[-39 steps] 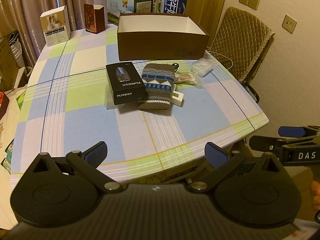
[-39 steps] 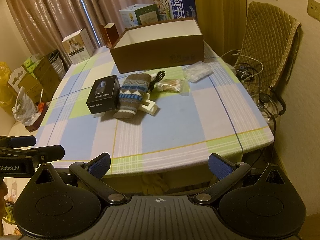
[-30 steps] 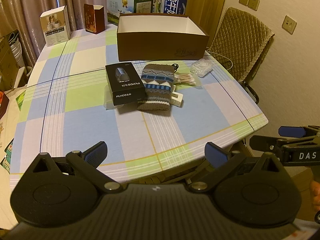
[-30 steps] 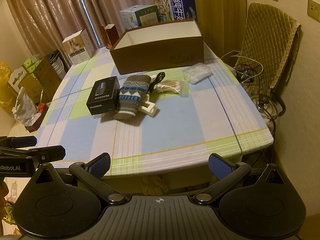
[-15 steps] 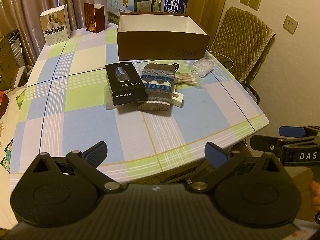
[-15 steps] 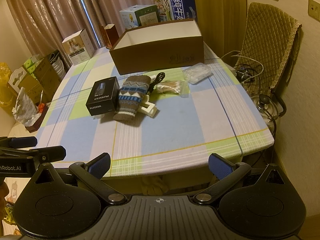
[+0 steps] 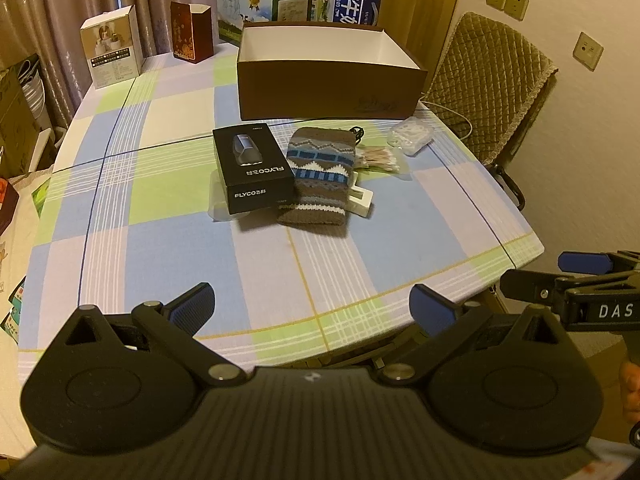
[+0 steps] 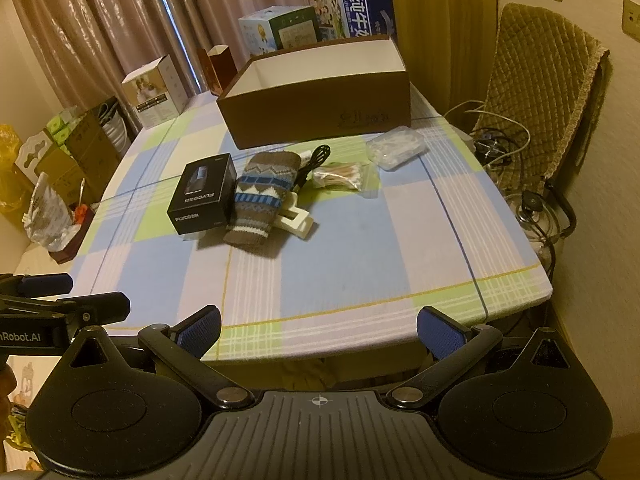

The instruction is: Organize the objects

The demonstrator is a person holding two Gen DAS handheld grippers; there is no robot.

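Both claws are spread wide with nothing in them, the left gripper [image 7: 312,300] and right gripper [image 8: 318,330] hanging at the near edge of the checked table [image 7: 360,256]. Mid-table, the black FLYCO box [image 7: 252,172] sits just left of and touching the knit pouch [image 7: 320,176], with a bag of cotton swabs [image 7: 380,158] and a clear plastic case [image 7: 412,136] off to the right. The open brown box [image 7: 332,92] is at the far side.
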